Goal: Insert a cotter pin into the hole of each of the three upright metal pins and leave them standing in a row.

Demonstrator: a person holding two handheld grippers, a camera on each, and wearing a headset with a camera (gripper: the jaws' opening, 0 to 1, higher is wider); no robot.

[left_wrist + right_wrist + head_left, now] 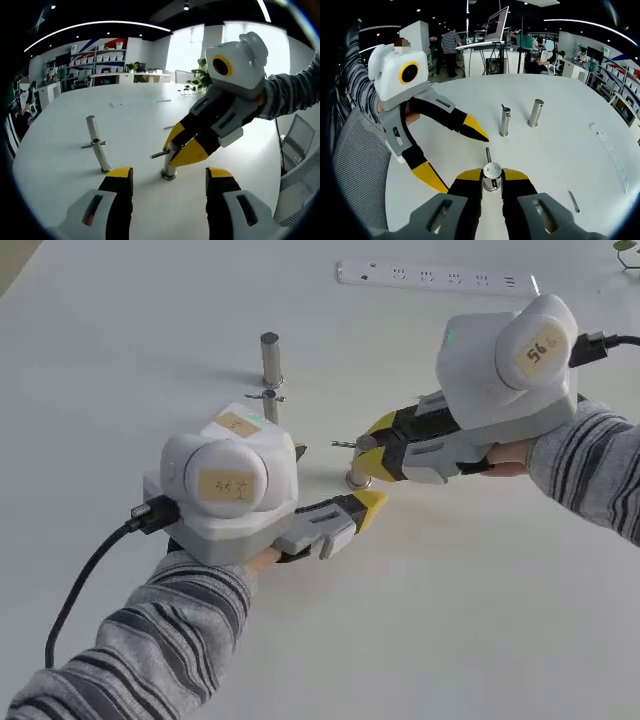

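The jaws of the right gripper (491,175) are clamped on the top of the nearest metal pin (357,476), which stands on the bench (480,600). The jaws of the left gripper (169,174) stand wide apart on either side of that pin, holding nothing. A cotter pin (160,154) sticks out sideways from the clamped pin near its top, only partly through the hole by the look of it. Beyond it the middle pin (504,122) already carries its own cross-piece and the far pin (535,113) is bare. A loose cotter pin (574,201) lies on the bench off to one side. The step in hand, I'd say, is seating the part-way cotter pin. To do it well, the right jaws should hold the pin upright and firm. The left jaws should then close on the protruding end and push gently, straight along the hole's line, so the pin neither tips nor slides out of the row.
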